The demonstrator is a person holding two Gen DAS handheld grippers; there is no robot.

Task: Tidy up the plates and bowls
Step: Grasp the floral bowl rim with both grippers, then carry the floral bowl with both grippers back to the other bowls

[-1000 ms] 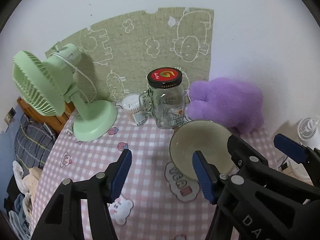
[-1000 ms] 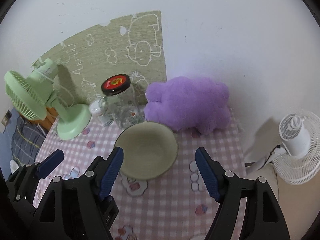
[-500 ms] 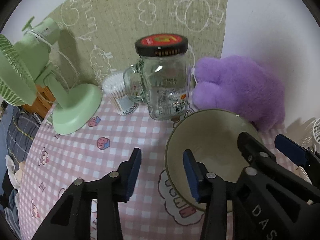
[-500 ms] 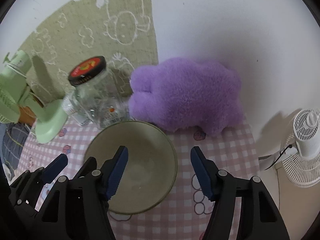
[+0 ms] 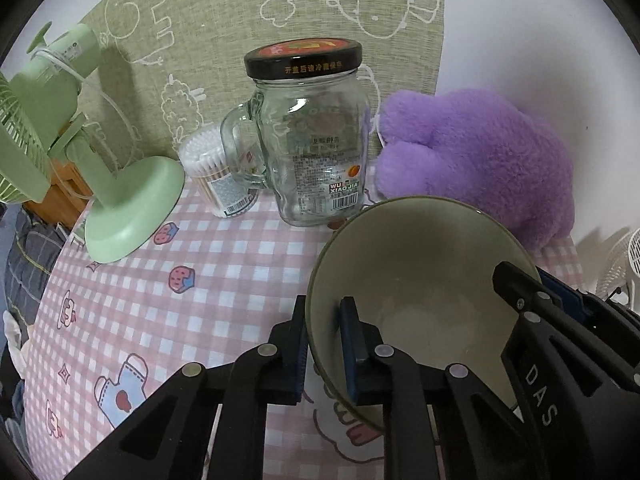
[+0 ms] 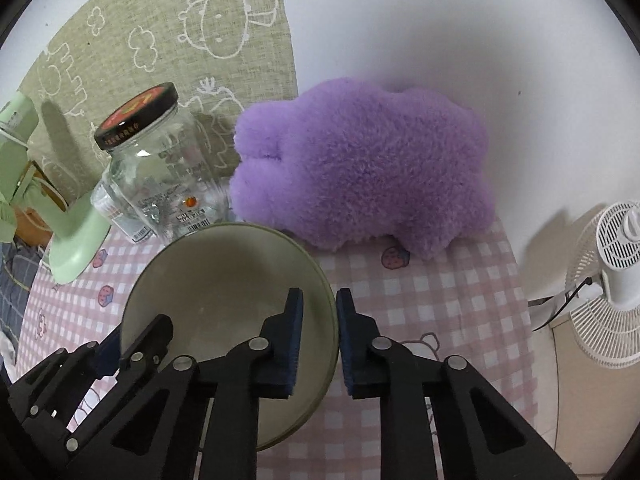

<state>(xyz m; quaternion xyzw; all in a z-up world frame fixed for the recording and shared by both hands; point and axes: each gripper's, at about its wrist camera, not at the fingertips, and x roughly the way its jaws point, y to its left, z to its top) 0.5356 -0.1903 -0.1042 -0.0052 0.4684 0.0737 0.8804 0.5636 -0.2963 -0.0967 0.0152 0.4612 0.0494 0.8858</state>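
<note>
Two-handed lift in hand: raise both sides evenly and level, since the glass jar stands just behind the bowl and the purple plush just behind-right of it. Left gripper pinches the bowl's left rim, jaws narrow, one pad outside, one inside. Right gripper clamps the right rim likewise. Bowl: olive-green, glazed, empty, round thin rim, sitting on the pink-checked counter in front of the jar.
</note>
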